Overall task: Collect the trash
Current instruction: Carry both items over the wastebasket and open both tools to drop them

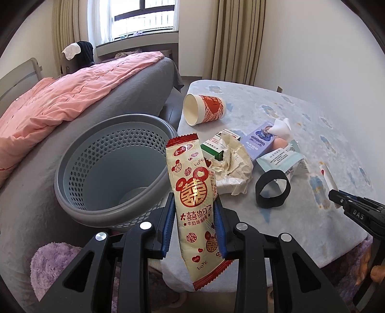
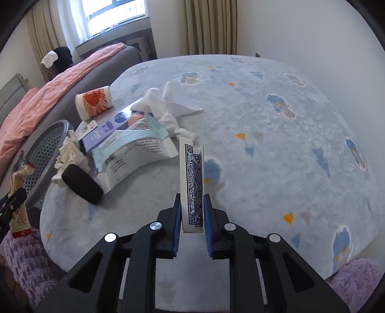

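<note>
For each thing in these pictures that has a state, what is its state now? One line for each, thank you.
Left tool: shut on snack wrapper, held upright.
Right tool: shut on playing card box, top flap open.
Waste basket: upright, nearly empty.
Paper cup: tipped on its side.
Notebook paper: crumpled.
Black band: lying loose.

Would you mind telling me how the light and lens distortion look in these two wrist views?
Left wrist view: the window is blown out, edges curve strongly, and the snack wrapper stays sharp. Right wrist view: soft even daylight, dark vignette corners, the card box crisp.
</note>
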A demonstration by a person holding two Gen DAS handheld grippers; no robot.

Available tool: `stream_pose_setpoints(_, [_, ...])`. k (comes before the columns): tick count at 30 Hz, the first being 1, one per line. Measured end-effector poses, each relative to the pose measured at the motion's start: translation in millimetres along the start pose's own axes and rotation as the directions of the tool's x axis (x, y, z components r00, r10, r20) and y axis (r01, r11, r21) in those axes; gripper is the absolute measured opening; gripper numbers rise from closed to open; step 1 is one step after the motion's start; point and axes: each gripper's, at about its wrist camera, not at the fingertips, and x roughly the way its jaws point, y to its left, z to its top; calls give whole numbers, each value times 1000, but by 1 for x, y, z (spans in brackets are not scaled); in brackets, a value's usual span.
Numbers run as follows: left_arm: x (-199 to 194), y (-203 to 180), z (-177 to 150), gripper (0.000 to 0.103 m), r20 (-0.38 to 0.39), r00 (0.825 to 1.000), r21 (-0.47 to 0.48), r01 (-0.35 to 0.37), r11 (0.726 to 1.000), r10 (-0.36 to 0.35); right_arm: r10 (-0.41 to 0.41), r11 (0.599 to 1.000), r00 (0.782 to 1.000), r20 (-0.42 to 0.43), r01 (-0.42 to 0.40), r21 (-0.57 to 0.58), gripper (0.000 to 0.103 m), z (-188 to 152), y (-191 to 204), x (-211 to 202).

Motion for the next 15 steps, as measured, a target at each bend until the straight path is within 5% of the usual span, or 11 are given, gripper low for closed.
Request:
stream_pose_setpoints(6, [-1, 33, 8, 29, 7, 999, -37, -33, 999, 34, 134, 986, 990, 35, -130, -104, 17, 17, 63, -17])
stream_pose_setpoints(15, [15, 106, 33, 30, 0, 995, -87, -100, 991, 100, 350, 904, 937, -2, -338, -261, 18, 54, 181, 5])
